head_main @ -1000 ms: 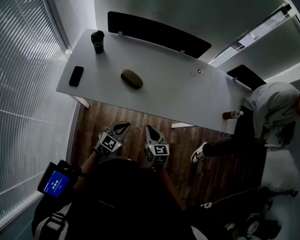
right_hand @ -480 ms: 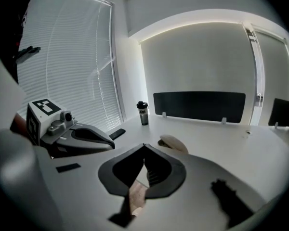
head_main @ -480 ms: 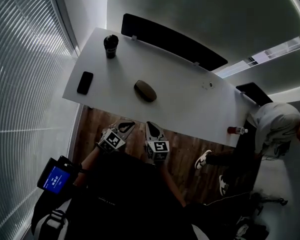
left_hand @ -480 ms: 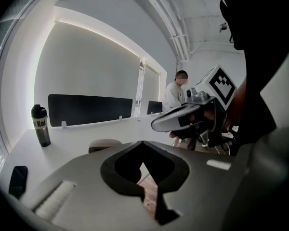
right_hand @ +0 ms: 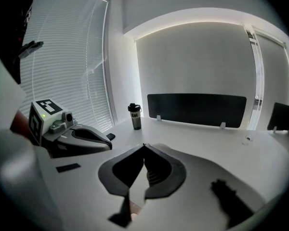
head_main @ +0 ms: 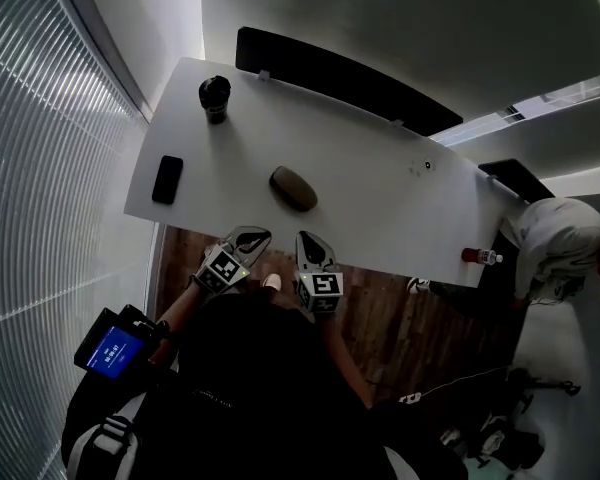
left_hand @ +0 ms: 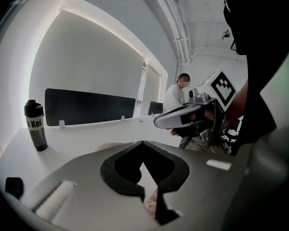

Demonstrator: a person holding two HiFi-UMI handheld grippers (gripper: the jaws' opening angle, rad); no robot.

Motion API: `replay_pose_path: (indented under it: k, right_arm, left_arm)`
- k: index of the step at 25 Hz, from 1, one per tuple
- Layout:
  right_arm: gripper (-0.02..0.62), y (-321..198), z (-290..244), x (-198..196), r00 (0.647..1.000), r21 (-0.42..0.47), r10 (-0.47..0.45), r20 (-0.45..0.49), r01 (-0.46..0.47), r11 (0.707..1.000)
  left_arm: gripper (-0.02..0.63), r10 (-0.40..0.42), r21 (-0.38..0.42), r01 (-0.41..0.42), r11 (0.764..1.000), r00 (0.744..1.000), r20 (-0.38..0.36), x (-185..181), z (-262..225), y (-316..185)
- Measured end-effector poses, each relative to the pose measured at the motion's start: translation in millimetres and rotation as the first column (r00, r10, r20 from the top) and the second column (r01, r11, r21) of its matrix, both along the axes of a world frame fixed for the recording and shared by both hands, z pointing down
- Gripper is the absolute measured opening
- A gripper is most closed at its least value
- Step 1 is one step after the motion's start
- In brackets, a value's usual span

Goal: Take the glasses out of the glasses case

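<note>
A closed olive-brown glasses case (head_main: 293, 188) lies near the middle of the white table (head_main: 380, 198); no glasses show. Both grippers hang side by side just in front of the table's near edge, short of the case. The left gripper (head_main: 252, 236) is shut with nothing in it, its tips meeting in the left gripper view (left_hand: 143, 142). The right gripper (head_main: 313, 242) is also shut and empty (right_hand: 144, 145). In the left gripper view the case (left_hand: 111, 146) peeks out just behind the jaws.
A black phone (head_main: 167, 179) lies at the table's left end and a dark tumbler (head_main: 215, 98) stands at the far left corner. A black divider panel (head_main: 340, 80) runs along the back edge. A red bottle (head_main: 477, 256) and a person (head_main: 560, 238) are at the right end.
Both grippers have moved forward from over the wooden floor up to the table's near edge. The table and case now sit closer in the head view. Both stay shut.
</note>
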State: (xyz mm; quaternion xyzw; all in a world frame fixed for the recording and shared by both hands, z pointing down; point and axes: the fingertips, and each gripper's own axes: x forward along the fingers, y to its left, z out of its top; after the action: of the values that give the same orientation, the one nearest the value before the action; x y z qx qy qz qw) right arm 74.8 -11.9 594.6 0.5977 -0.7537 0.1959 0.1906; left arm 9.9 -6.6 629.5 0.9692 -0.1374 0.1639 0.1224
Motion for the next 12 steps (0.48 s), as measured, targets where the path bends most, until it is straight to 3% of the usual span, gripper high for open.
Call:
replay_pose_path:
  k: [7,12]
  right_arm:
    - [0.006,-22.6,17.9,32.6,1.0,-0.029,-0.014,-0.018,0.013,0.999]
    - [0.006,-54.4,31.1,45.4,0.988,-0.006,-0.15,-0.039,0.149,0.989]
  left_arm:
    - [0.007,-0.011,-0.003,0.011,1.0,1.0,0.018,29.3,7.4,-24.9]
    - [0.007,-0.061,-0.015,0.062,0.998,0.997,0.057,48.6,15.9,-50.2]
